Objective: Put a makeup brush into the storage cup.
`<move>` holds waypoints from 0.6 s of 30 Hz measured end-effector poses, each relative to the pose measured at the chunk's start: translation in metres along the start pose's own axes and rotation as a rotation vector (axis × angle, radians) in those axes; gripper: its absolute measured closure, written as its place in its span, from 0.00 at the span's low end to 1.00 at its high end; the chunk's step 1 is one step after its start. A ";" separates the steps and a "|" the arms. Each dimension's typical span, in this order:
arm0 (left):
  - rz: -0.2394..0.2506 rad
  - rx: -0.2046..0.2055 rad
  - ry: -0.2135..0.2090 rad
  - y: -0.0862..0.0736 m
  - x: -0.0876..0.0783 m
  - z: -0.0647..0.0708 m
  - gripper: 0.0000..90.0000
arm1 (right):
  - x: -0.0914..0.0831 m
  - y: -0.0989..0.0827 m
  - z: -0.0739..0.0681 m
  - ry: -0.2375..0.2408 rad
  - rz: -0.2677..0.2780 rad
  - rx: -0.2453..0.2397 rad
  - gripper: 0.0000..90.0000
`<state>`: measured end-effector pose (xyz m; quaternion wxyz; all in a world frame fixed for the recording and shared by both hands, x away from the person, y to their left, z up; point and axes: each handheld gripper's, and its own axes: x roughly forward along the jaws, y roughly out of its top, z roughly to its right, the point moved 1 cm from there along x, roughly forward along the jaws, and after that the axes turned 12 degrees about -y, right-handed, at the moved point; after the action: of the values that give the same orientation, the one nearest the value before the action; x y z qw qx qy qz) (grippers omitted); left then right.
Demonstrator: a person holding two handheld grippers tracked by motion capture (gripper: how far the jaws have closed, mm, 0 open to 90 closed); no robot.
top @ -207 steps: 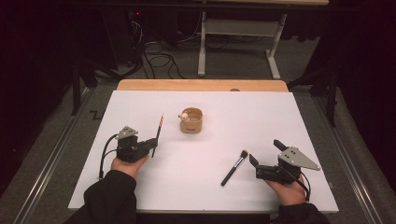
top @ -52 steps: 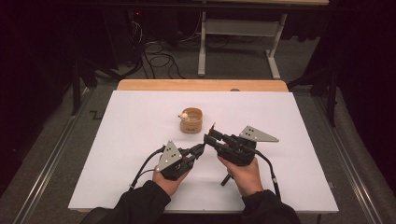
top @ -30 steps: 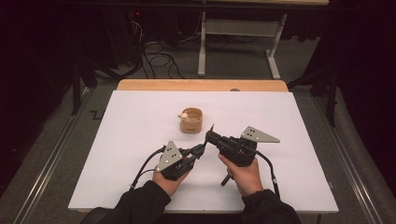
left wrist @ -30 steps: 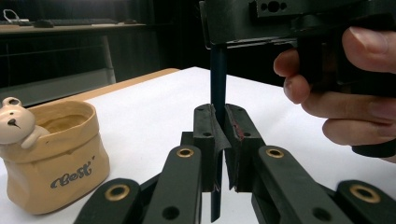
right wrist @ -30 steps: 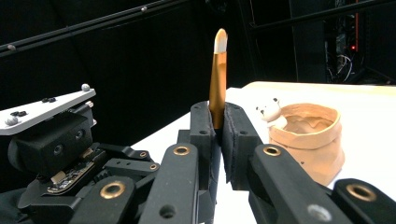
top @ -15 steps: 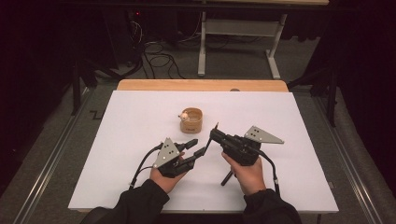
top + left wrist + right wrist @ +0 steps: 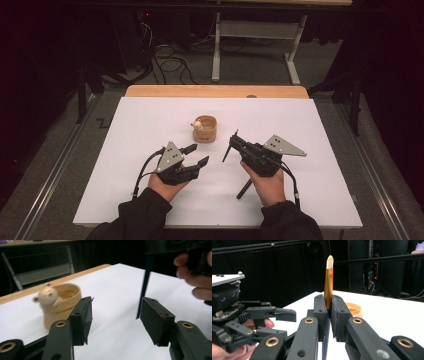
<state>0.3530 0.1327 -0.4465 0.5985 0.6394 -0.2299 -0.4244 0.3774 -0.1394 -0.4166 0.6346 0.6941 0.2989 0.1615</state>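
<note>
Between the right gripper (image 7: 327, 315) pads sits a thin brush (image 7: 328, 282), clamped, its lower handle hidden, while the left gripper (image 7: 115, 320), jaws just opened and empty, blurs the bear cup (image 7: 58, 303).

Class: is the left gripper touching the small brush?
Apart. In the left gripper view, the left gripper has open jaws, and the brush stands beyond them.

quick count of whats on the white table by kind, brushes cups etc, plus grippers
brushes: 2 (thin gold-ferruled brush clamped in the right gripper; black brush lying on the table under the right hand)
wooden cup with a small bear figure on its rim: 1
grippers: 2 (left gripper open, nothing between its pads)
total: 5
</note>
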 end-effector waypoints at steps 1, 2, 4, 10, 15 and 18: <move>-0.005 -0.003 0.008 -0.001 -0.003 -0.002 0.47 | -0.001 0.000 0.000 -0.003 0.002 -0.003 0.94; -0.023 -0.010 0.009 -0.002 -0.007 -0.006 0.46 | -0.002 0.001 0.000 -0.005 0.004 -0.004 0.94; -0.065 -0.010 0.011 -0.007 -0.010 -0.012 0.39 | -0.003 0.002 0.001 -0.014 0.013 -0.007 0.94; -0.073 -0.052 0.012 -0.026 -0.027 -0.035 0.31 | -0.003 0.001 0.001 -0.026 0.016 -0.012 0.94; -0.108 -0.094 -0.007 -0.035 -0.024 -0.047 0.24 | -0.002 -0.001 0.000 -0.035 0.007 -0.024 0.94; -0.102 -0.089 0.003 -0.035 -0.023 -0.046 0.19 | -0.001 -0.002 -0.001 -0.046 0.003 -0.029 0.94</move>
<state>0.3706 0.1834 -0.4775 0.6043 0.6236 -0.1771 -0.4633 0.3754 -0.1392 -0.4180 0.6509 0.6890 0.2807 0.1509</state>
